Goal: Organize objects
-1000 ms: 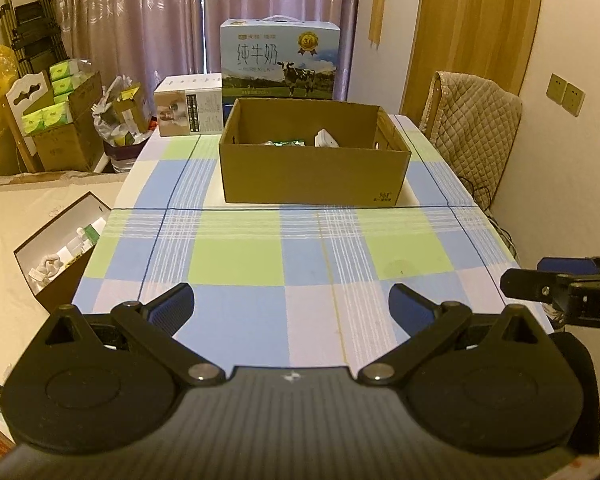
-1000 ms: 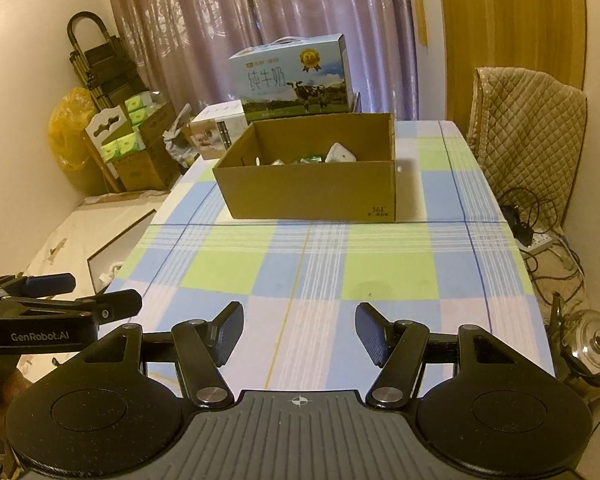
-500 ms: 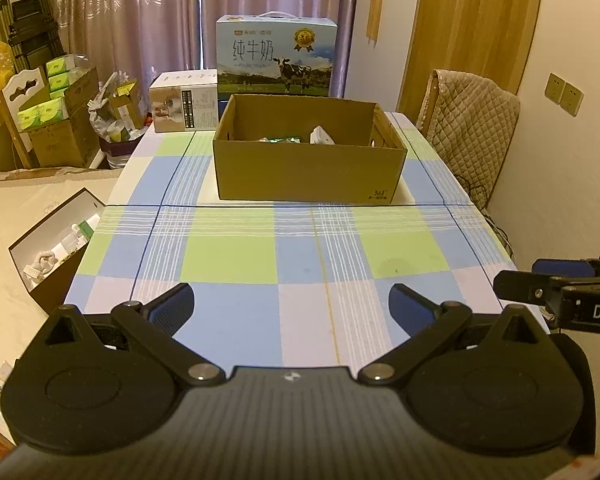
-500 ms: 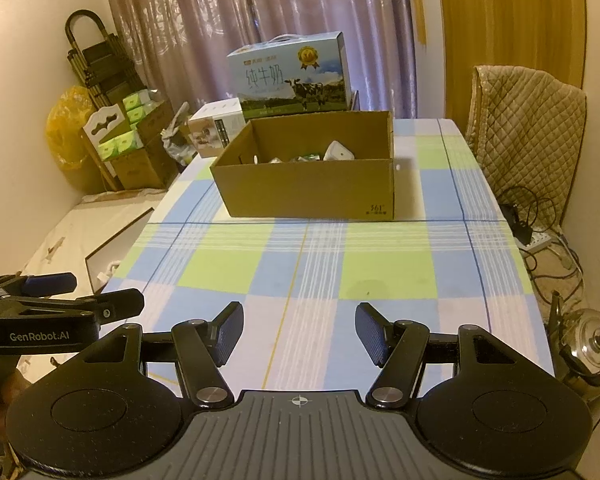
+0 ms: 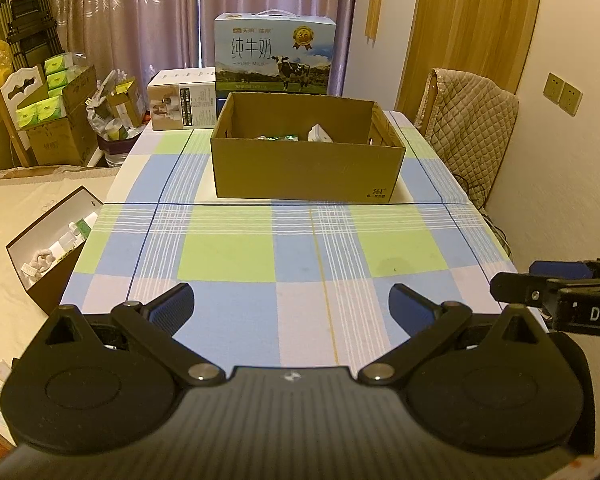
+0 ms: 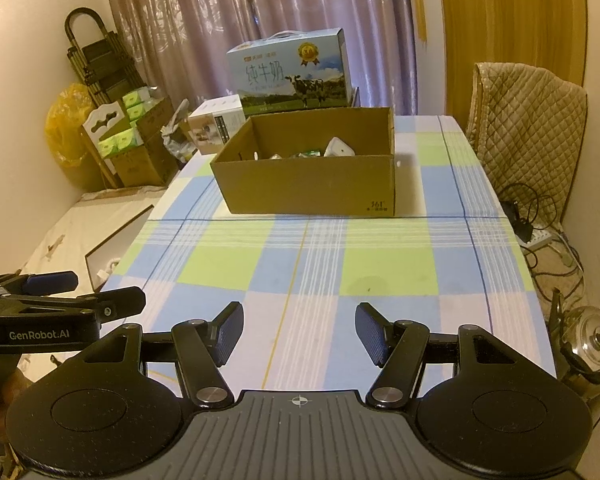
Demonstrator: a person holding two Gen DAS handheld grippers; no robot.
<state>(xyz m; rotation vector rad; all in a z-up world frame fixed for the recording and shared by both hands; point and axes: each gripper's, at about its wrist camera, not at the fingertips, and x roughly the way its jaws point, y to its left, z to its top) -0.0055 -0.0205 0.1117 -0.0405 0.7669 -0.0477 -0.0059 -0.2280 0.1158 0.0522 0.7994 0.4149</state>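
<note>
My two wrist cameras sit side by side above the near edge of the table (image 5: 228,256), both tilted down and facing its far edge; both share the checked cloth, the cardboard box (image 5: 306,174) and the milk carton (image 6: 288,74) behind it

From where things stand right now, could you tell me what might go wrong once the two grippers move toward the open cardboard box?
1. The brown open-topped cardboard box looks light and unanchored; a bump on its near wall could slide it along the blue-and-green checked tablecloth.
2. The left gripper and right gripper sit side by side, both open and empty; reaching together, they might collide.
3. The white item inside is half hidden, so a grasp could miss.
</note>
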